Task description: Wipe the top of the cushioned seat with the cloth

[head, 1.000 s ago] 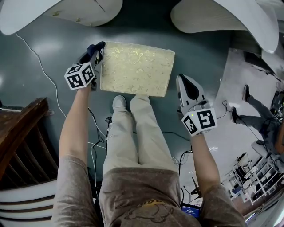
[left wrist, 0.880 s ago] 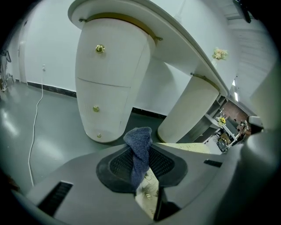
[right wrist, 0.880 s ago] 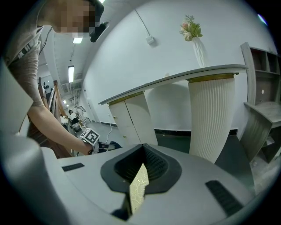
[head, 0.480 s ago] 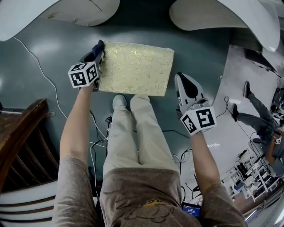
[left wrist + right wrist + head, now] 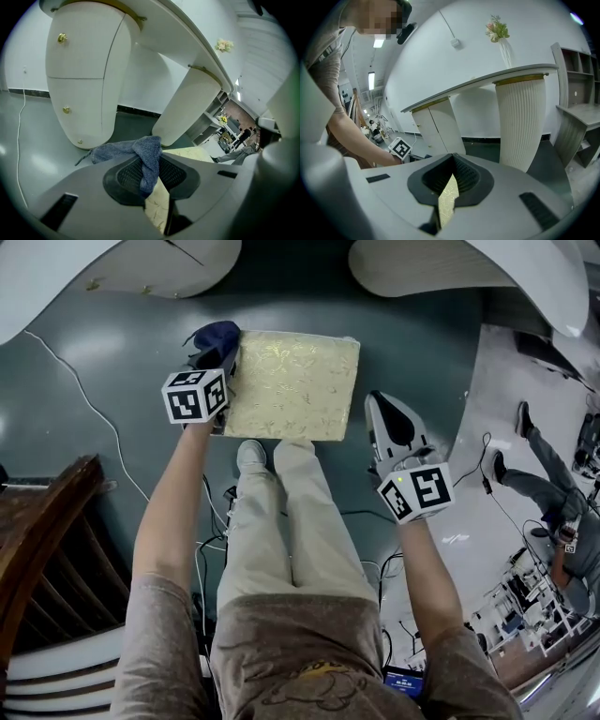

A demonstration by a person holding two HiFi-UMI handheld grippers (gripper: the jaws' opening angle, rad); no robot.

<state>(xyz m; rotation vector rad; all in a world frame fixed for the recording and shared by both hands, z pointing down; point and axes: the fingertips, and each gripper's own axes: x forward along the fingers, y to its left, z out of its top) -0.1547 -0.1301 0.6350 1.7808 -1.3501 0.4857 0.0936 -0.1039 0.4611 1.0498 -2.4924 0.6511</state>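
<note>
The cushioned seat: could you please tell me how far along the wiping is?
Done: the blue cloth is clamped in the left tongs. In hand: those tongs sit at the far left corner of the cushioned seat, with the cloth bunched over the edge. Left: nearly the whole patterned top lies uncovered, and nothing shows how much was wiped. The right tongs, shut and empty, hang beside the right edge.
</note>
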